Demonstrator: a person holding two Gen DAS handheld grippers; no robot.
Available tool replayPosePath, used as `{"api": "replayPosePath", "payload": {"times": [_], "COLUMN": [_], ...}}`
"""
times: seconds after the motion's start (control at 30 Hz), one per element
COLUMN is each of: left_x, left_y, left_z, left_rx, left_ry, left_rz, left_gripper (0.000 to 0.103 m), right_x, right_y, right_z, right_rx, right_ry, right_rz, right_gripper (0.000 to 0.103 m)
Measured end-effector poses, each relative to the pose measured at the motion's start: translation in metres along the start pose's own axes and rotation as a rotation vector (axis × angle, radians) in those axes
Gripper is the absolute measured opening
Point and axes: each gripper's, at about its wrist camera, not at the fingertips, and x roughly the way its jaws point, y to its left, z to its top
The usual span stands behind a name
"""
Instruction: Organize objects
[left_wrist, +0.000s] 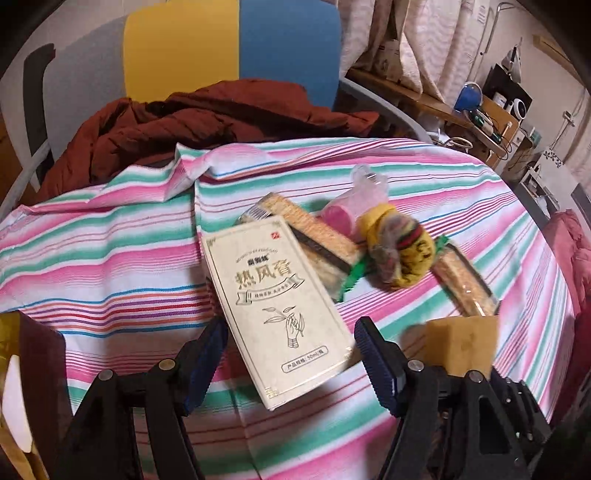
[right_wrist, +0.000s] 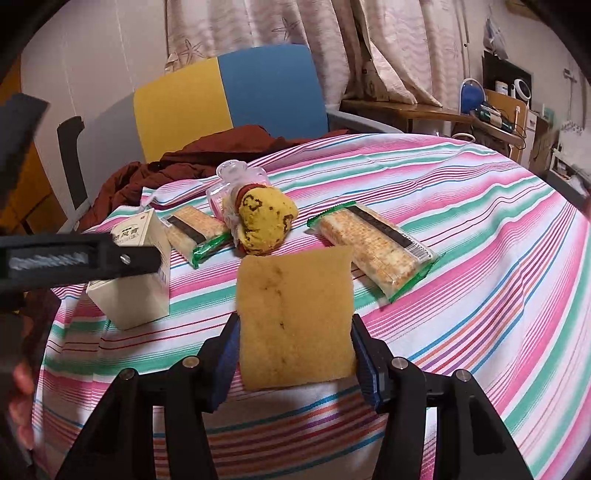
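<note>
Cream carton (left_wrist: 280, 306): rectangular cardboard box, gold-edged, printed with large characters 热风膏, a ribbon banner, a line drawing of a hand holding a leafy sprig, and a small panel reading 50ml. It lies between the spread blue ribbed pads of the left gripper (left_wrist: 291, 354), the jaws wide with gaps on both sides; whether a pad touches it cannot be told. In the right wrist view the box (right_wrist: 136, 291) stands tilted near the table's left edge.

Sponge (right_wrist: 295, 321): flat, yellow-tan, porous square with dark specks, clamped at its two side edges by the right gripper (right_wrist: 293, 354), jaws partly closed on it.

Cracker packs, two: clear wrappers with green crimped ends, dark label strips and a barcode, lettering illegible. One pack (right_wrist: 197, 229) lies just beside the carton, the other pack (right_wrist: 376, 251) to the right of the sponge.

Yellow knitted bundle (right_wrist: 264, 225): soft, rounded, dark pattern, between the packs.

Clear plastic bag (right_wrist: 231, 186): pink contents, behind the bundle, touching it.

Tablecloth (right_wrist: 480, 258): woven cotton, pink, green and white stripes.

Chair (right_wrist: 229, 99): yellow and blue back, rust-red jacket (left_wrist: 184, 125) heaped on it.
</note>
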Motion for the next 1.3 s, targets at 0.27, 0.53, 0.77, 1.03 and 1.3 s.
{"api": "replayPosePath", "payload": {"times": [0.27,0.53,0.77,1.03,1.3], "left_x": [-0.005,-0.016,-0.03,-0.051,-0.04], "left_y": [0.015,0.017,0.017,0.018,0.011], "left_z": [-0.018,-0.028,-0.043,-0.065,-0.063], "left_rx": [0.006,0.009,0.012,0.016,0.032], "left_ry": [-0.082,-0.12,-0.135,-0.15,-0.098], "left_rz": [-0.084,-0.11,-0.154,-0.173,-0.132], "left_gripper": [0.066,0.058,0.056,0.055,0.059], "right_x": [0.001,0.001,0.001,-0.001,-0.002], "right_y": [0.001,0.005,0.008,0.012,0.014], "right_z": [-0.001,-0.002,-0.002,-0.001,-0.002], "right_rx": [-0.004,-0.016,-0.03,-0.043,-0.057], "right_ry": [-0.006,-0.014,-0.019,-0.027,-0.03], "right_rz": [-0.006,-0.022,-0.039,-0.055,-0.069], "right_gripper": [0.056,0.056,0.056,0.056,0.056]}}
